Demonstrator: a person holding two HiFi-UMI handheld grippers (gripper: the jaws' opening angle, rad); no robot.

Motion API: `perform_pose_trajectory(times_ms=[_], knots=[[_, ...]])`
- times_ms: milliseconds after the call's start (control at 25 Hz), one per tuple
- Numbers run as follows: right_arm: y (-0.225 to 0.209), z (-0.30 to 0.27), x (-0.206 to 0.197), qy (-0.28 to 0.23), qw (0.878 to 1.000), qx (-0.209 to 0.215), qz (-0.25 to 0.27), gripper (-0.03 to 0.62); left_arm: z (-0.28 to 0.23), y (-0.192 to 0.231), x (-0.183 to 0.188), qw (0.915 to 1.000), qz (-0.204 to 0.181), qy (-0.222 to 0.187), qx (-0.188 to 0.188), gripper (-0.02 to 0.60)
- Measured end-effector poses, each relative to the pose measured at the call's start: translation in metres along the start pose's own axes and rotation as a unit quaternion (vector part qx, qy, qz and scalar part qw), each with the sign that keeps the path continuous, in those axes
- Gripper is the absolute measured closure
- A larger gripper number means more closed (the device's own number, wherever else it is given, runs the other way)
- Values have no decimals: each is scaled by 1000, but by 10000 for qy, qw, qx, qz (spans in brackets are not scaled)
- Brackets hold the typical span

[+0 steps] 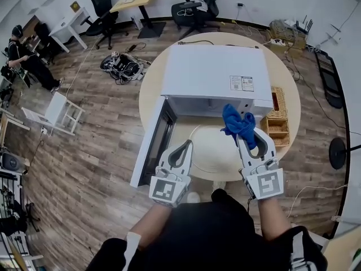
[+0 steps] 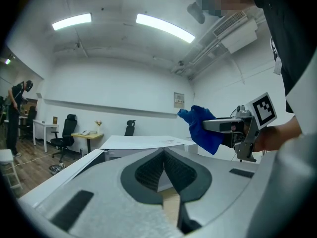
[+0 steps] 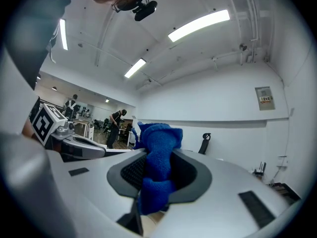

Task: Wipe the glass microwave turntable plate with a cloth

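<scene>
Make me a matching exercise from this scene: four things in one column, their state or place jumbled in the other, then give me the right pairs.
Things:
1. left claw
2. right claw
3. microwave door
4. wicker basket

States or places:
A. on the table, to the right of the microwave
B. swung open
C. jaws together
D. clamped on the blue cloth

Pairs: 1-C, 2-D, 3-B, 4-A
</scene>
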State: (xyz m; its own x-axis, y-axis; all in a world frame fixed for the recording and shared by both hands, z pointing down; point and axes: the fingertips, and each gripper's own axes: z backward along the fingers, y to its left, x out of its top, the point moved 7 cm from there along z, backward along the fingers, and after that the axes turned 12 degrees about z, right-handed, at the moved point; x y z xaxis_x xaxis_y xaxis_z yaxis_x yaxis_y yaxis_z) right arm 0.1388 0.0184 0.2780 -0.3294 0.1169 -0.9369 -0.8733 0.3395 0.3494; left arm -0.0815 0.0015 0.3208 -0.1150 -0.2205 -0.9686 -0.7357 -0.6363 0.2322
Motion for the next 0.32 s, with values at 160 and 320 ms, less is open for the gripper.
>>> perform_pose_trajectory(times_ms=[160,320], knots=[[0,1,0,-6,10000,-34,4,497,0,0,-1,10000,53,-3,10,575],[-1,1,2,25,10000,-45,-12,497,2,4,-7,9998,-194,-11,-52,575]])
